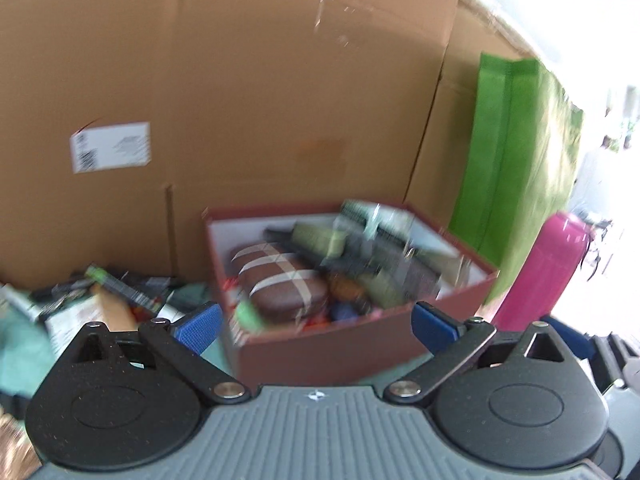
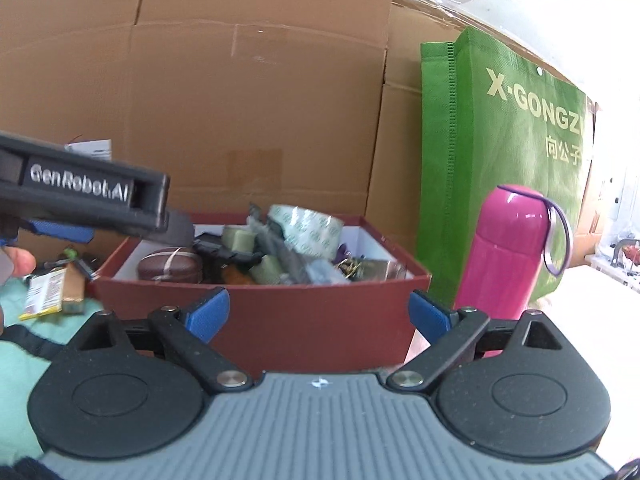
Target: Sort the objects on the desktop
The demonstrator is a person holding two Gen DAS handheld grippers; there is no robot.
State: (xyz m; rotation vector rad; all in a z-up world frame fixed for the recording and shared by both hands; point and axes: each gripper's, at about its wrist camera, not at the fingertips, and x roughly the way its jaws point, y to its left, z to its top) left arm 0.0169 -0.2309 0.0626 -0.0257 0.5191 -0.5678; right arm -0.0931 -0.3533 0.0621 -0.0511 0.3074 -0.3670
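Note:
A dark red box (image 2: 304, 320) with a white lining stands against the cardboard wall, heaped with small things. In it lie a brown striped glasses case (image 2: 170, 266), a roll of printed tape (image 2: 306, 232) and several dark items. My right gripper (image 2: 318, 316) is open and empty just before the box's front wall. In the blurred left wrist view, my left gripper (image 1: 316, 326) is also open and empty, near the same box (image 1: 360, 344) and the case (image 1: 280, 284). The left tool's black housing (image 2: 88, 188) juts in over the box's left corner.
Large cardboard boxes (image 2: 240, 100) close off the back. A green fabric bag (image 2: 500, 152) and a pink flask (image 2: 506, 256) stand right of the box. Loose packets (image 2: 44, 294) and clutter (image 1: 120, 300) lie on a teal cloth (image 2: 20, 360) at the left.

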